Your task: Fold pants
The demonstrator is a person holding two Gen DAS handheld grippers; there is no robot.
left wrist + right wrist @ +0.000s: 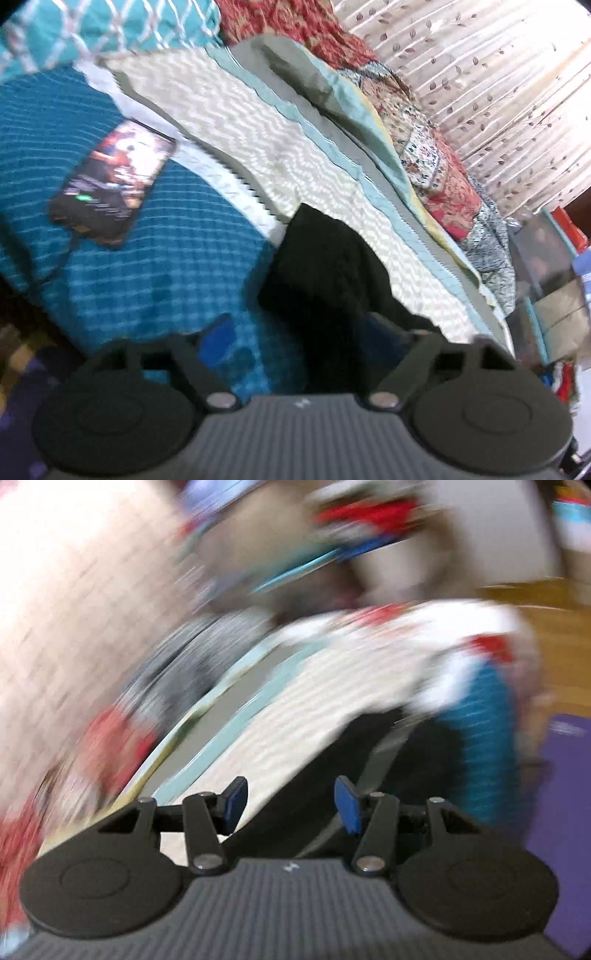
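Note:
The black pants [325, 273] lie on the bed, across the blue checked blanket [147, 280] and the cream chevron quilt [258, 147]. My left gripper [299, 343] is right at the near end of the pants, with the dark cloth between its blue pads [218, 339]; the right pad is hidden by the cloth. In the blurred right wrist view the pants [314, 775], with a grey stripe, lie just ahead of my right gripper [291, 805], which is open and empty with blue pads [347, 808] apart.
A phone [114, 181] with a lit screen and a cable lies on the blue blanket at the left. Patterned pillows [436, 177] and a leaf-print curtain [498, 92] line the far side. A purple mat [565, 812] lies on the floor at the right.

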